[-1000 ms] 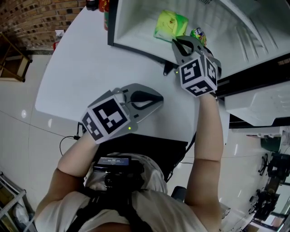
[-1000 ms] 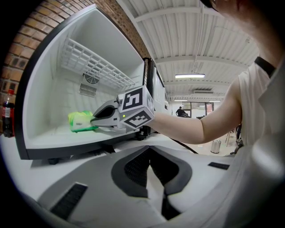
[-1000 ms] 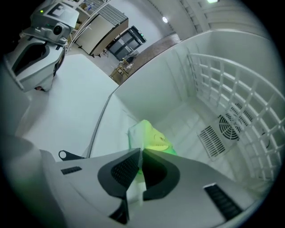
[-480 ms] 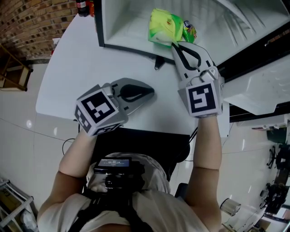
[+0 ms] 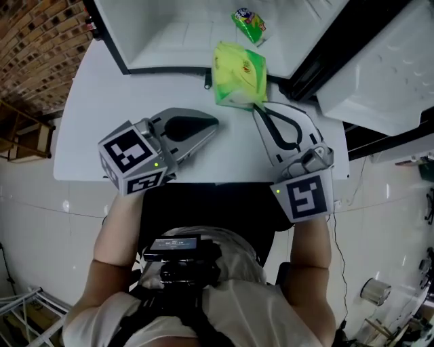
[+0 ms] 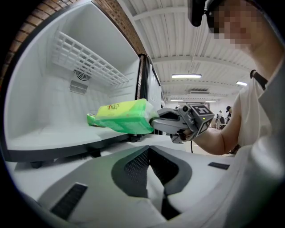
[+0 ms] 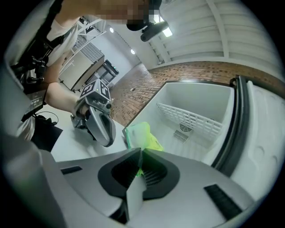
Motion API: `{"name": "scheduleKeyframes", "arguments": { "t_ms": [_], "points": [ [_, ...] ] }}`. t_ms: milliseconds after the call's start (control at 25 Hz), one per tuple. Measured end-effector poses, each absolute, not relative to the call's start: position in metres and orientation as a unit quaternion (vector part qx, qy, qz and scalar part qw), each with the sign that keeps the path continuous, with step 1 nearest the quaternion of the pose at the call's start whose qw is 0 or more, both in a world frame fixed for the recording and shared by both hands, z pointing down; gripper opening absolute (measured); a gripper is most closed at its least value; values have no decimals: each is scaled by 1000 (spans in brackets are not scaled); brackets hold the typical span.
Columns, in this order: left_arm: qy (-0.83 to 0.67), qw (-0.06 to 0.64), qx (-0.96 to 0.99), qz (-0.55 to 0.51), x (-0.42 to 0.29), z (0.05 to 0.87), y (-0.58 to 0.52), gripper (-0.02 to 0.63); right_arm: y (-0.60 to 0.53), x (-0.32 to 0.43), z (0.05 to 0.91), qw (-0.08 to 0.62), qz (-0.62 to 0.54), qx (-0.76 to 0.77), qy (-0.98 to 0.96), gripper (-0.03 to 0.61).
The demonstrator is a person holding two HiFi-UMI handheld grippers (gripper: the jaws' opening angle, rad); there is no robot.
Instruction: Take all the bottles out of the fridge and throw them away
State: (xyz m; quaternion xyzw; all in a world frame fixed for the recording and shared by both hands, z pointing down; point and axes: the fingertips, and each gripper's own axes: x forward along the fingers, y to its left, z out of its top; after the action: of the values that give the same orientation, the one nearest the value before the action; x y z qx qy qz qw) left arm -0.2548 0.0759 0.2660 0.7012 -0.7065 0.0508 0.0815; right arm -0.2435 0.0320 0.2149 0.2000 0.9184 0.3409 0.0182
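Observation:
A soft green packet [image 5: 239, 74] hangs over the front lip of the open white fridge [image 5: 163, 34], with my right gripper [image 5: 258, 108] shut on its near corner. The right gripper view shows the packet [image 7: 141, 133] pinched just beyond the jaws [image 7: 140, 155]. From the left gripper view the packet [image 6: 124, 116] sticks out sideways from the right gripper [image 6: 156, 124]. My left gripper [image 5: 214, 125] hovers shut and empty over the white table [image 5: 88, 129], left of the packet. A smaller green wrapped item [image 5: 249, 19] lies deeper inside the fridge. No bottle shows in the fridge.
The fridge door [image 5: 386, 61] stands swung open at the right. A wire shelf and a vent [image 6: 80, 67] line the fridge's back wall. A brick wall [image 5: 34, 47] rises at the far left, beyond the table's edge.
My right gripper has drawn back toward me with the green packet, bringing it from inside the fridge to its front lip. The left gripper has stayed shut over the table.

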Motion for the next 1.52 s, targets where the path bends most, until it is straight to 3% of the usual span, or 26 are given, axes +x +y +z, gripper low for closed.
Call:
{"name": "scheduleKeyframes", "arguments": {
  "t_ms": [920, 1520],
  "points": [
    [-587, 80, 803, 63, -154, 268, -67, 8, -84, -74, 232, -16, 311, 65, 948, 5],
    [-507, 77, 855, 72, -80, 268, -149, 9, -213, 35, 304, -105, 203, -145, 963, 5]
  ]
}}
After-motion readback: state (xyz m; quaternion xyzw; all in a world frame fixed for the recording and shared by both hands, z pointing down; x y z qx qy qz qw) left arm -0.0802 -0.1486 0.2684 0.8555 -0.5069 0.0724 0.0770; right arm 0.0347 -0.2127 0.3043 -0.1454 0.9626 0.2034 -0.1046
